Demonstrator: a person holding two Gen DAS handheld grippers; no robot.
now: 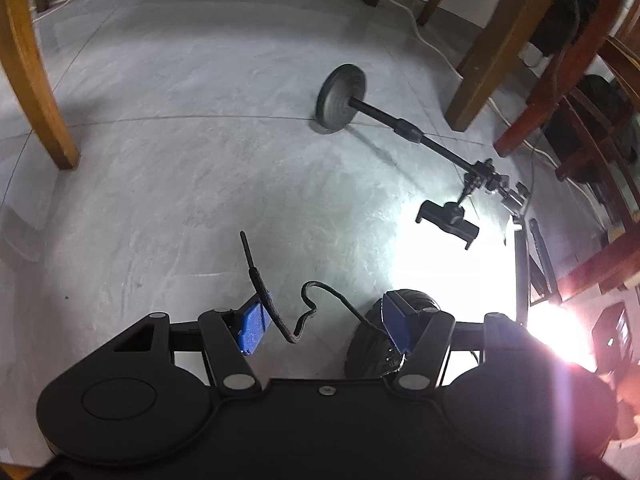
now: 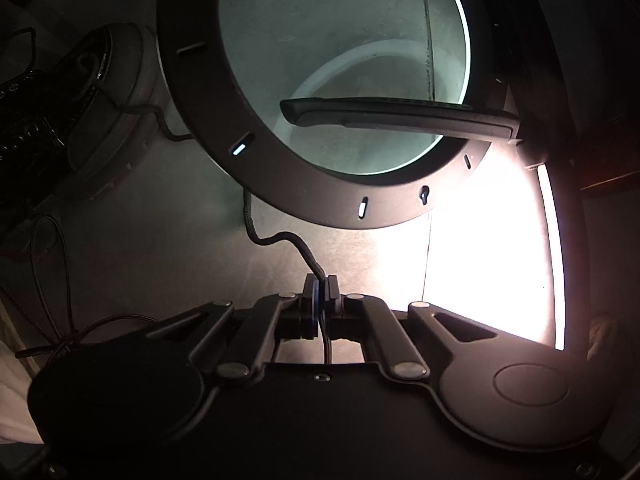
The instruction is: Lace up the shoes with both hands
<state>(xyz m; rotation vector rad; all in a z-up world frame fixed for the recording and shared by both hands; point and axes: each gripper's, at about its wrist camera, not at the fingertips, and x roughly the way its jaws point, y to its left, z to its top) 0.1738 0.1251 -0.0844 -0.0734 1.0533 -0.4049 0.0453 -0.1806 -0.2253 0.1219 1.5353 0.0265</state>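
In the left wrist view my left gripper (image 1: 324, 326) is open, blue pads (image 1: 252, 330) wide apart. A black shoelace (image 1: 266, 292) rises between them, its tip pointing up, touching neither pad clearly. The black shoe's toe (image 1: 370, 340) sits behind the right pad. In the right wrist view my right gripper (image 2: 320, 292) is shut on a black lace (image 2: 276, 238) that curves up behind the ring light. The black shoe (image 2: 60, 112) with its pale sole lies at the far left.
A lit ring light (image 2: 320, 184) with a phone holder bar (image 2: 400, 118) hangs just ahead of the right gripper. Its stand and round base (image 1: 340, 98) lie across the grey floor. Wooden chair and table legs (image 1: 32, 80) stand around. Thin cables (image 2: 56, 280) lie at left.
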